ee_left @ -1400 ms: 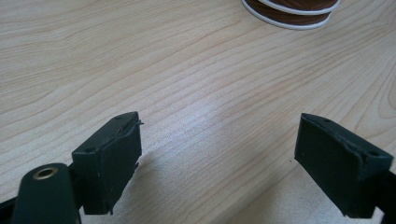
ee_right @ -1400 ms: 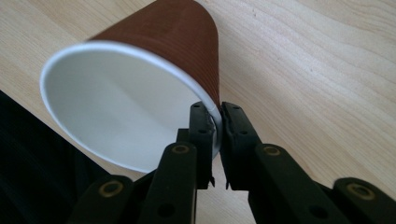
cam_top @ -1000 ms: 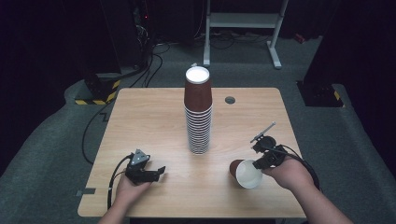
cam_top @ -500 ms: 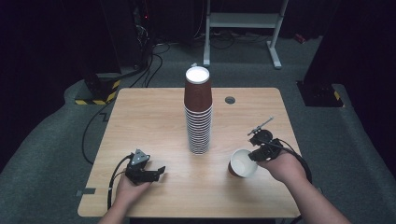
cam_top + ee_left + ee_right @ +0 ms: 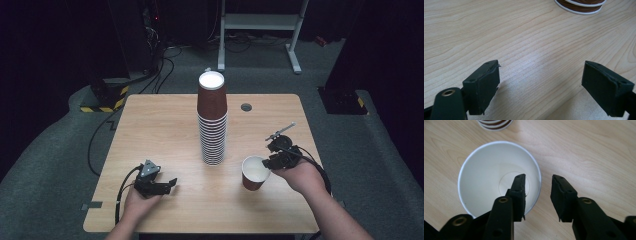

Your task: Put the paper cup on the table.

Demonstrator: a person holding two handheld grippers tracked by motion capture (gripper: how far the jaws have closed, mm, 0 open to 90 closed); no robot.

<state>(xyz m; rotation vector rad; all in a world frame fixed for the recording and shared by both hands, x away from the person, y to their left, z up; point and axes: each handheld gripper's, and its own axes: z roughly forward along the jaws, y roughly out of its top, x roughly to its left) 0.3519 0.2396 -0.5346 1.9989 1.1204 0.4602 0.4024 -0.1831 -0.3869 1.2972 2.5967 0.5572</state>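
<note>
A single brown paper cup (image 5: 255, 172) with a white inside (image 5: 486, 177) stands upright on the table, right of a tall stack of the same cups (image 5: 212, 120). My right gripper (image 5: 267, 162) is open and straddles the cup's right rim. In the right gripper view (image 5: 538, 187), one jaw is inside the cup and the other outside, with a gap on both sides of the wall. My left gripper (image 5: 172, 184) rests open near the table's front left, its jaws (image 5: 540, 85) wide apart over bare wood. The stack's base (image 5: 580, 3) lies ahead of it.
The wooden table (image 5: 165, 125) has a small round grommet hole (image 5: 246, 107) behind the stack at the right. The stack's bottom rim (image 5: 495, 123) sits just beyond the single cup. Dark floor, cables and a metal stand surround the table.
The single cup, tilted on its side in my right gripper a second ago, now stands upright and slightly farther left. The right jaws have spread off its wall. The left gripper stayed still.
</note>
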